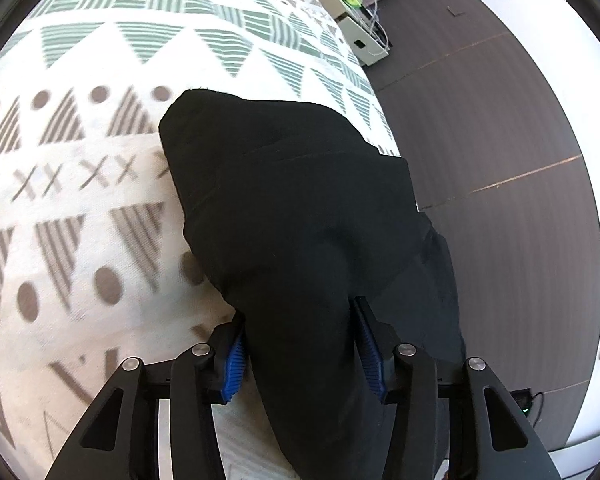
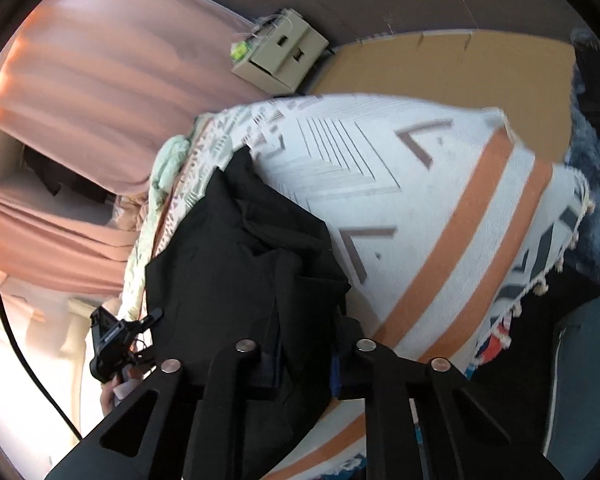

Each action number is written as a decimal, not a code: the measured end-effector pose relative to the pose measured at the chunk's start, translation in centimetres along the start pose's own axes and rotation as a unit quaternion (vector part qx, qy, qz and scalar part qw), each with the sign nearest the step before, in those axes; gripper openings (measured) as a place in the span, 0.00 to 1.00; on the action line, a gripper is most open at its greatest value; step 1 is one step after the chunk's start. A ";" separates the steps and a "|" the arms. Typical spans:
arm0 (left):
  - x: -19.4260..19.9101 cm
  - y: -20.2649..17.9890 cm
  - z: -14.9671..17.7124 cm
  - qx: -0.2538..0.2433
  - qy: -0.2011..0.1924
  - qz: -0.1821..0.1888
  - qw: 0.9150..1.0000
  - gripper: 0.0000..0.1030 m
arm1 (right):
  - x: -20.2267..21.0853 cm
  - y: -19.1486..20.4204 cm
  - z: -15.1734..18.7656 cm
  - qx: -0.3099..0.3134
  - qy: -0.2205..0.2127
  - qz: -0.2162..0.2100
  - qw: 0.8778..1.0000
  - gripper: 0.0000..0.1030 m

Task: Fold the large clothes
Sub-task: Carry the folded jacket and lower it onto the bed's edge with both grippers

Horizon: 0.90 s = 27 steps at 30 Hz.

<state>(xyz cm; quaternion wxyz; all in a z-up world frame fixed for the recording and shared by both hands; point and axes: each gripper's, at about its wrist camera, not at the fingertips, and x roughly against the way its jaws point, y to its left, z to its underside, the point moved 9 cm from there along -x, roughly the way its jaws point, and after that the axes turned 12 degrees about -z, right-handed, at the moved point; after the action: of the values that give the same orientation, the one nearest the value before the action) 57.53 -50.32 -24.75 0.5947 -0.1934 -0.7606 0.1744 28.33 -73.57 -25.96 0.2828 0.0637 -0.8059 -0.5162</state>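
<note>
While both grippers grasp the black garment [image 1: 300,208], it drapes over the bedspread [image 1: 80,200] edge.
Left gripper [image 1: 300,356] and right gripper [image 2: 304,364] are clenched on bunched cloth; its length runs forward from both.

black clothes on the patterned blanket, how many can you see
1. A black garment lies bunched on the patterned blanket near its edge, with fabric between the left gripper pads. More layers or pieces may be hidden in the folds.
</note>
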 end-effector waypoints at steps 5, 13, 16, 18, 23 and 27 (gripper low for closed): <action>-1.4 -2.1 -0.6 -0.013 0.007 0.017 1.000 0.44 | 1.6 1.0 -2.1 0.021 -0.024 0.012 0.999 0.13; -4.7 -7.3 -1.9 -0.049 0.013 0.032 0.998 0.43 | 4.4 -1.3 -4.9 0.013 -0.056 0.045 0.997 0.13; -5.8 -8.8 -2.0 -0.062 0.014 0.034 0.997 0.43 | 5.3 -2.7 -5.7 0.006 -0.070 0.056 0.996 0.13; -6.3 -9.4 -2.1 -0.065 0.016 0.034 0.997 0.43 | 5.7 -3.4 -6.0 -0.002 -0.077 0.061 0.995 0.13; -6.7 -10.2 -2.1 -0.067 0.016 0.039 0.997 0.49 | 6.4 -4.7 -6.5 -0.011 -0.090 0.080 0.993 0.13; -6.0 -9.6 -2.6 -0.060 0.020 0.036 0.997 0.53 | 6.1 -5.5 -6.5 -0.029 -0.098 0.102 0.990 0.13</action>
<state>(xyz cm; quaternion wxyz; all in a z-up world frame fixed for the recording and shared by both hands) 60.49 -61.58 -24.45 0.5903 -0.2594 -0.7503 0.1461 25.63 -83.68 -26.36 0.2557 -0.0781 -0.8165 -0.5118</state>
